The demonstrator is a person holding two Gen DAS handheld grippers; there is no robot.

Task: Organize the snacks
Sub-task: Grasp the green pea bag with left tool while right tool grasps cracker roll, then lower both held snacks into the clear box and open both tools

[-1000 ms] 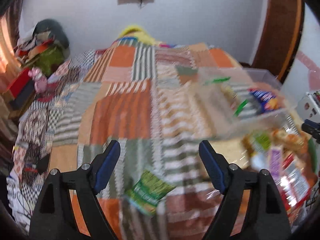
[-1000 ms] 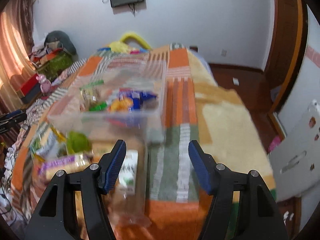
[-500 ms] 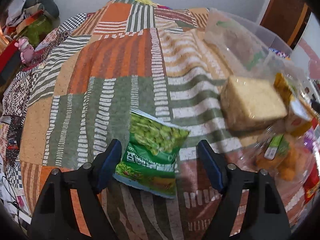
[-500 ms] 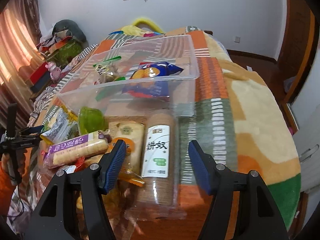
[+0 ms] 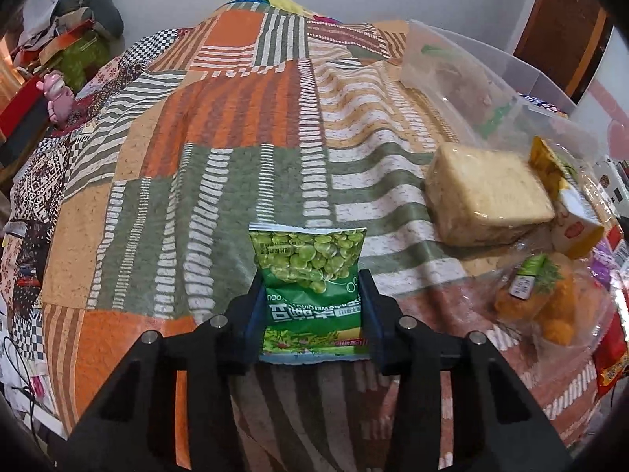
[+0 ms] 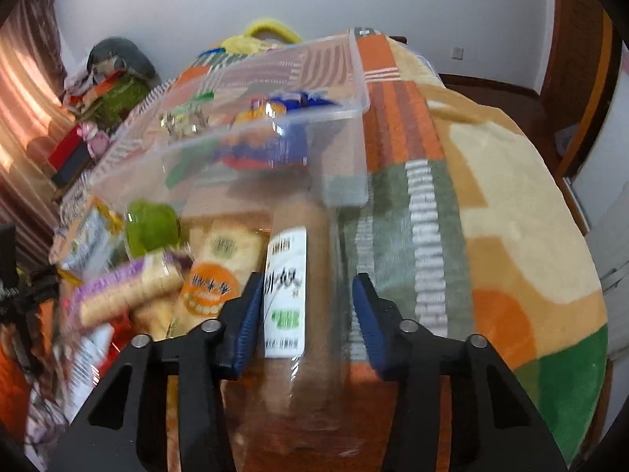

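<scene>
In the left wrist view my left gripper (image 5: 312,287) is shut on a green bag of broad beans (image 5: 310,275) lying on the patchwork blanket; both pads press its sides. In the right wrist view my right gripper (image 6: 306,295) has closed in around a long brown biscuit roll with a white label (image 6: 293,287); its pads stand at the roll's sides, and the blur hides whether they touch it. A clear plastic bin (image 6: 243,133) holding a blue and orange packet (image 6: 275,133) stands just beyond the roll. The bin also shows in the left wrist view (image 5: 471,74).
A pile of snacks lies left of the roll: a purple cracker pack (image 6: 125,287), an orange-label biscuit pack (image 6: 212,271), a green jelly cup (image 6: 151,228). In the left wrist view a wrapped cake block (image 5: 483,200) and a bag of orange puffs (image 5: 546,303) lie to the right.
My left gripper moved forward and closed on the green bean bag. My right gripper moved down over the biscuit roll and its jaws narrowed around it.
</scene>
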